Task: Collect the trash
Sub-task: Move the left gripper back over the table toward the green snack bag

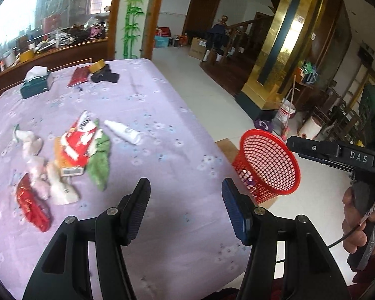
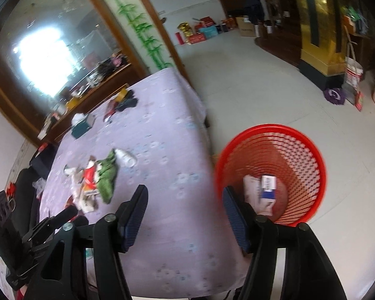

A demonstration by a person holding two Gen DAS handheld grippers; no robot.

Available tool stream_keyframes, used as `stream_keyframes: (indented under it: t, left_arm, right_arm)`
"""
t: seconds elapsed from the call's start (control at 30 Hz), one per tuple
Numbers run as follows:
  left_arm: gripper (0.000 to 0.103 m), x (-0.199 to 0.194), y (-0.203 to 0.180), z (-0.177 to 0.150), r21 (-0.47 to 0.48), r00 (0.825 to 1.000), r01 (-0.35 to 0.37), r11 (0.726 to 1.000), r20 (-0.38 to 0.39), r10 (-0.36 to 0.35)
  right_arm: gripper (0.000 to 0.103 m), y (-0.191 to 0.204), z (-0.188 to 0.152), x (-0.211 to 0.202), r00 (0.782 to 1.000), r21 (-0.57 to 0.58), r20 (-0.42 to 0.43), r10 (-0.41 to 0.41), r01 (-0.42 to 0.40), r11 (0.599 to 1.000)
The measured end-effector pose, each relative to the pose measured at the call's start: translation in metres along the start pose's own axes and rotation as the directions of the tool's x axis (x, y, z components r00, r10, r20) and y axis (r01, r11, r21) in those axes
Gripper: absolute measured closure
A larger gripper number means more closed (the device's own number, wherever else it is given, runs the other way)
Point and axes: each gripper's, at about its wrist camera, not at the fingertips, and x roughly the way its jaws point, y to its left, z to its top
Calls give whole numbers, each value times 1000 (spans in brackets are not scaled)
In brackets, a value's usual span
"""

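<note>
Red basket (image 2: pixel 300 150) (carton (image 2: pixel 268 187) inside)

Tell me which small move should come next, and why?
Probably move the open left gripper forward and left, down to the green crumpled wrapper on the lilac flowered tablecloth. Both grippers hold nothing, the right gripper too, the trash pile lies nearest the left one, and the red mesh plastic basket already holds some pieces.

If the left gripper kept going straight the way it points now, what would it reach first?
Probably the lilac tablecloth. The open, empty left gripper aims over bare cloth, between the trash pile on its left and the red basket on its right. Depth is unclear.
</note>
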Motion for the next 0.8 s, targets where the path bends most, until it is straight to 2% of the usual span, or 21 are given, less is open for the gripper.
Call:
stream_keyframes:
  t: [0.27,0.5,0.6,0.7,0.8]
  left_arm:
    - [45,-10,33,-12,-55,999,-45,997,-10,45]
    - [45,-18,74,-30,-151,992,-125,981,-34,121]
    - [44,-22,101,-46,-202,981,-195,960,-66,185]
    - [44,-22,131,-65,-269,962,-267,925,-128,241]
    - [44,-16,152,-81,-319,951,-293,901,-197,239]
  right_arm:
    - [36,36,-10,18,999,-64,-42,34,-37,997]
    - [36,52,-17,38,995,-106,-89,46,-55,993]
    - [36,61,-22,49,991,-129,-121,56,-71,989]
    - [36,70,-24,58,987,-152,-146,66,-89,984]
    - [36,80,-25,64,984,-176,-160,79,-107,979]
